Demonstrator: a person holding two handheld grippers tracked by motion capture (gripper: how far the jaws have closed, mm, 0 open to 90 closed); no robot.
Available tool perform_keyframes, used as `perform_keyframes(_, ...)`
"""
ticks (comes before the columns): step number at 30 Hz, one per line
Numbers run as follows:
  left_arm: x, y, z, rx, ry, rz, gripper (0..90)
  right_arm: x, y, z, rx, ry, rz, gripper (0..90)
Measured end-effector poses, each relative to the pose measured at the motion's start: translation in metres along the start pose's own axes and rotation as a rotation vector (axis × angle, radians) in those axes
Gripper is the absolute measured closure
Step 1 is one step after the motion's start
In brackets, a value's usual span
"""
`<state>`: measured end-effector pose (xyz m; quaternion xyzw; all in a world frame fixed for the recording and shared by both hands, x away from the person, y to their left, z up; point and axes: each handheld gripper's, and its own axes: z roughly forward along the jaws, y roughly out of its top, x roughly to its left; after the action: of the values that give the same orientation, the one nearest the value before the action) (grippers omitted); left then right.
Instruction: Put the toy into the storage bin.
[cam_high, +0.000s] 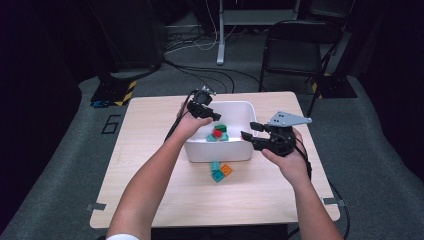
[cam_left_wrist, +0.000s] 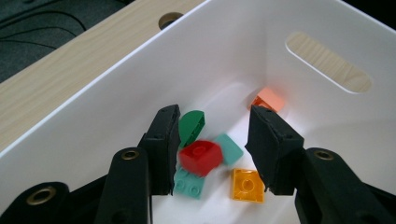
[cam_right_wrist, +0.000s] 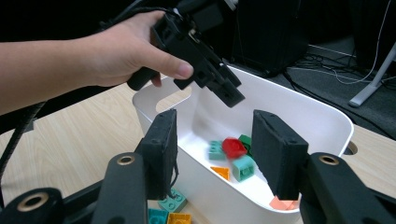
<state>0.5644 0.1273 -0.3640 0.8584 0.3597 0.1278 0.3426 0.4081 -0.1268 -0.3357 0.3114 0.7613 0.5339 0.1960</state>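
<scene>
While the left gripper (cam_high: 216, 118) hangs over the white bin (cam_high: 200, 152) at the centre of the high view, its fingers (cam_left_wrist: 164, 140) stand apart, and the red brick (cam_left_wrist: 201, 156) lies between them without either pad pressing on it; it looks tilted and blurred above the other pieces, so it seems to be dropping or only just landed. The step in hand, as I judge it, is gathering loose bricks into the bin, with one release being completed.

Lower in the high view, a teal brick (cam_high: 216, 171) and an orange brick (cam_high: 226, 170) sit on the worktop (cam_high: 150, 190) just in front of the bin. The next move probably calls for one gripper to come down to them, close on a single brick and lift it over the rim.

At the right of the high view, the right gripper (cam_high: 248, 131) is level with the bin's side; its fingers (cam_right_wrist: 161, 144) are parted with nothing between them.

The left gripper view shows the bin's floor: a green curved piece (cam_left_wrist: 192, 125), a yellow-orange brick (cam_left_wrist: 247, 185), a salmon brick (cam_left_wrist: 270, 99) in the upper right by the handle slot. The right gripper view adds the person's left hand (cam_right_wrist: 126, 51) wrapped round its gripper at the upper left.
</scene>
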Motion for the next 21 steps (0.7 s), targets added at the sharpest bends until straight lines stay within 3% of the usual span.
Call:
perform_keyframes(2, -0.005, -0.002, -0.007, -0.025, -0.002, -0.004, 53.7, 0.0, 0.0, 0.0, -0.003, 0.0, -0.002, 50.6)
perform_keyframes(11, -0.028, -0.017, -0.05, -0.081, -0.037, 0.073, 53.9, 0.001, 0.0, 0.0, -0.005, -0.008, 0.006, 50.6)
perform_keyframes(15, -0.04, -0.031, -0.069, -0.099, -0.063, 0.094, 54.0, 0.0, 0.0, 0.0, -0.002, -0.011, 0.003, 50.5)
perform_keyframes(21, -0.054, -0.059, -0.081, -0.119, -0.106, 0.1, 54.0, 0.001, 0.0, 0.001, 0.011, -0.015, 0.009, 50.1)
